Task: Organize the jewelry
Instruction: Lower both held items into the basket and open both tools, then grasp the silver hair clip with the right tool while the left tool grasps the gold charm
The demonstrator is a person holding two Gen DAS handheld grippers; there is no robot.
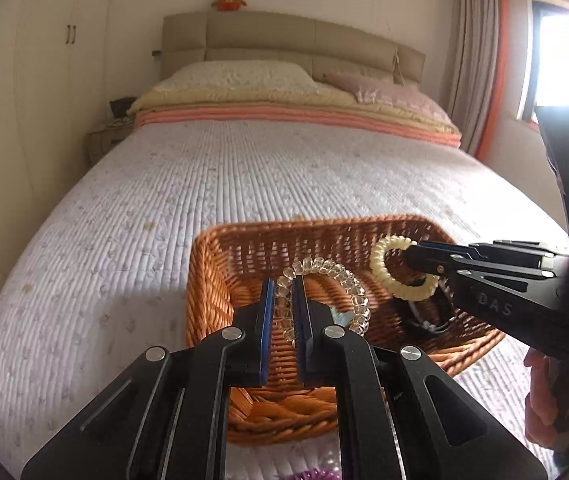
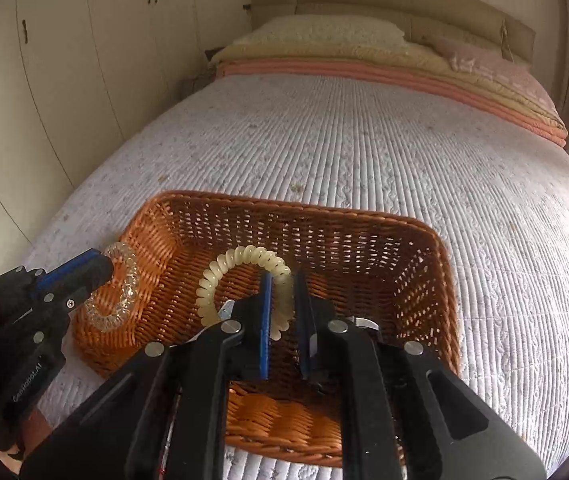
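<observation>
**Meanwhile, two coil bands hung over the wicker basket**

Both tools were poised above a rectangular woven wicker basket (image 2: 416, 240) that sat on a bed (image 1: 164, 200) covered with a pale quilted spread.

The left hand-held gripper (image 1: 283, 304) had its blue-padded fingers (image 1: 267, 312) drawn close on a clear spiral coil band (image 1: 348, 280), pinching the left side of the loop. The rest of the loop arched up and round to the right of the fingers, above the basket's left half. In the right wrist view the same clear band hung at the basket's left rim, with the left tool reaching in from the lower left.

The right hand-held gripper (image 2: 282, 308) was likewise nipped onto a cream spiral coil band (image 2: 240, 258). The right side of that loop passed down between the blue pads, and the remainder curved up and over to the left, above the basket floor. From the left wrist view, the cream band sat over the right half of the basket, held at the tip of the right tool that came in from the right edge.

Inside the basket, below the cream band, lay some dark items (image 1: 424, 312) too shadowed to make out. A small light blue piece (image 1: 340, 317) showed just beside the clear band. A purple object (image 1: 40, 473) peeked in at the bottom edge of the left wrist view, on the bed.
</observation>
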